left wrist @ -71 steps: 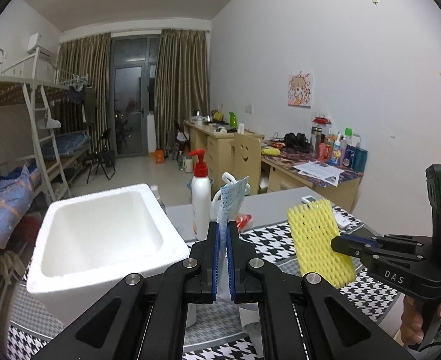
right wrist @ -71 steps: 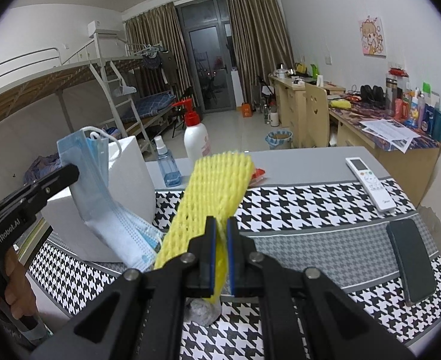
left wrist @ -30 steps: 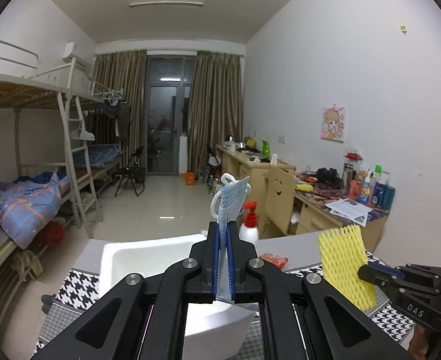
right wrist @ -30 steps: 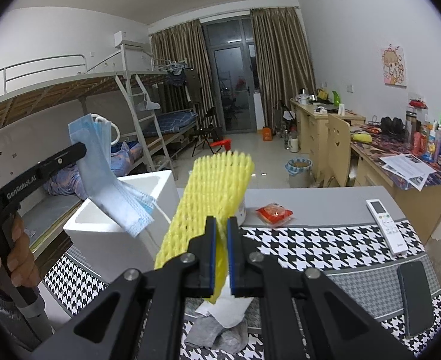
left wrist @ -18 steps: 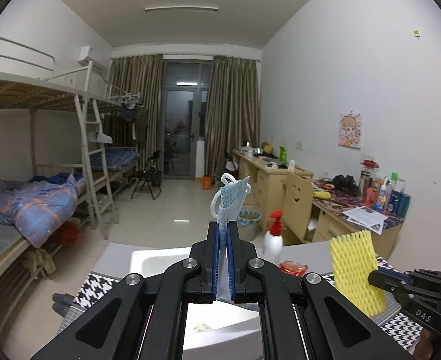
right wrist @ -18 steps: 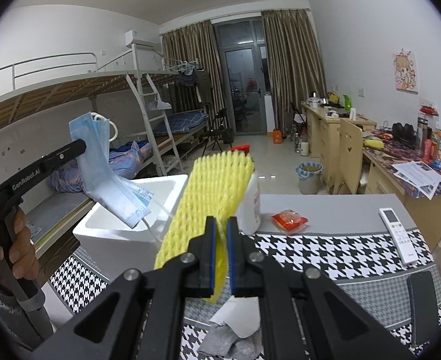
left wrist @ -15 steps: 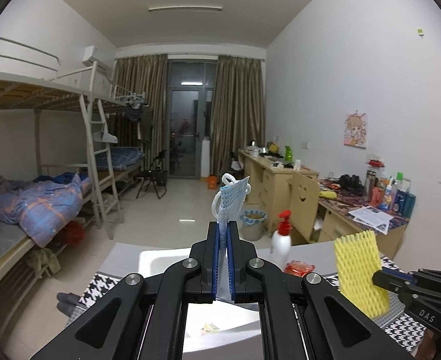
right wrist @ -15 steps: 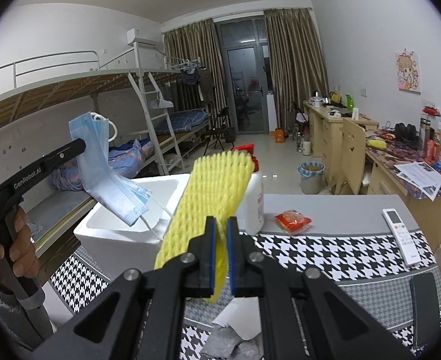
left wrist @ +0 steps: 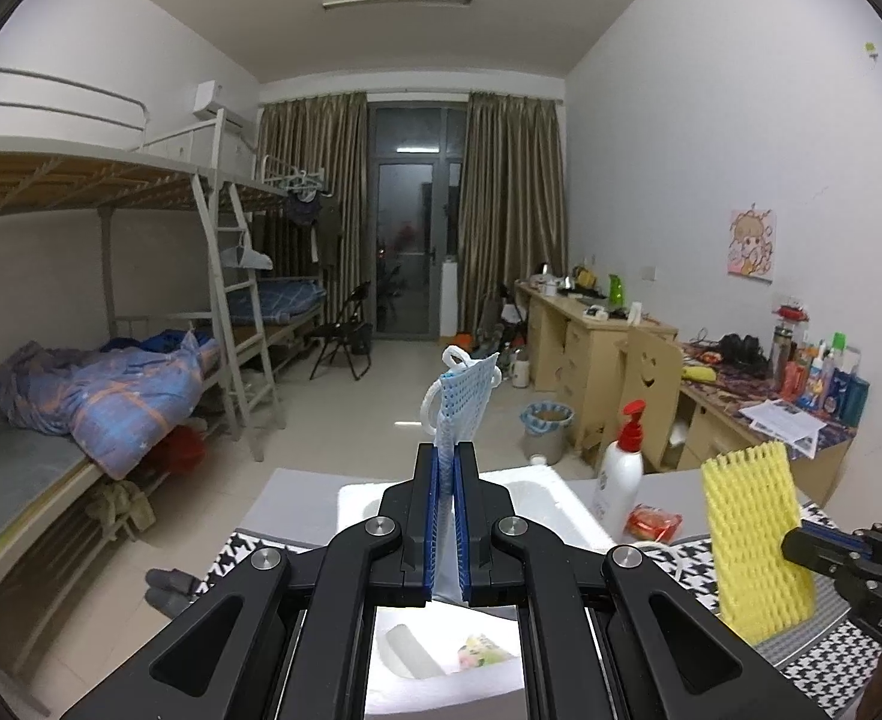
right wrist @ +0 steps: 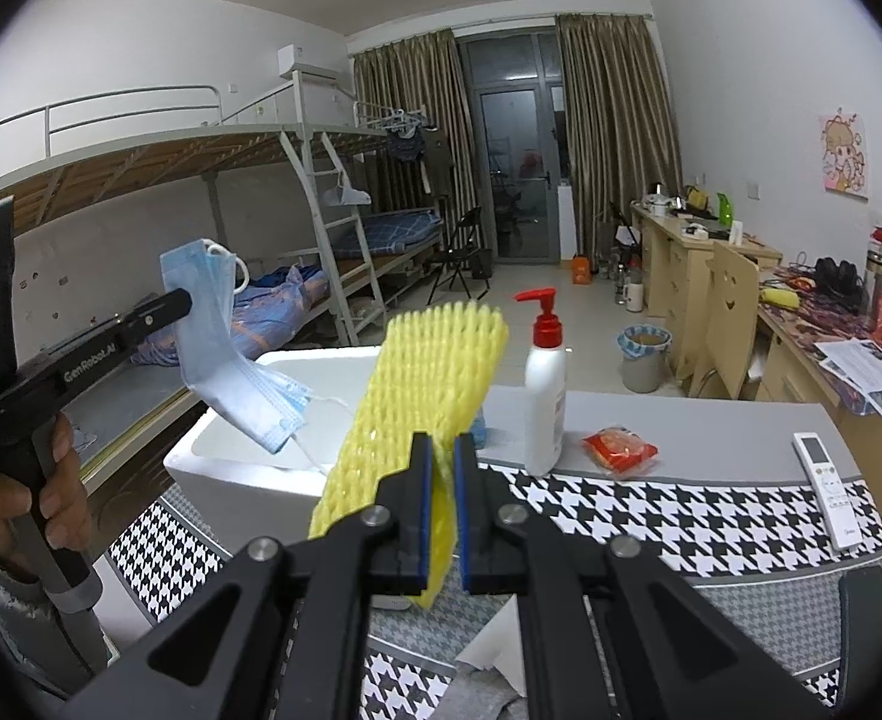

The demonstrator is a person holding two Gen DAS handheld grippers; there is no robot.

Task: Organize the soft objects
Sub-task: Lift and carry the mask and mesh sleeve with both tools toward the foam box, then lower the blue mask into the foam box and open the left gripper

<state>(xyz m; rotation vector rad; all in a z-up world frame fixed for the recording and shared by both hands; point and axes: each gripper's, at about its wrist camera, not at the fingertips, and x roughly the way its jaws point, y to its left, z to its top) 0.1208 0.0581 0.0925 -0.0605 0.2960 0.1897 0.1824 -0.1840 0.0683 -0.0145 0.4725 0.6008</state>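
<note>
The blue face mask [right wrist: 225,354] is pinched near one end between the fingers of the left gripper [left wrist: 447,516], which are clamped together on it; most of its length droops below and ahead of those fingers, over the open white foam box [right wrist: 249,468], with one ear loop trailing toward the box's inner wall. The likeliest trouble is that, once let go, the limp mask catches on the rim by that loop or slides down the outside instead of falling in, because the thin cloth hangs off to one side of the fingers rather than straight beneath them. The yellow foam net [right wrist: 423,384] is clamped by its lower end between the fingers of the right gripper [right wrist: 441,510] and stands up and forward from them, leaning toward the box but seemingly short of its opening, above the houndstooth-covered counter [right wrist: 711,516]. Released from there, so light a piece would probably land on the counter, near the pump bottle [right wrist: 546,384] and the red packet [right wrist: 620,449] just beyond the fingers.
</note>
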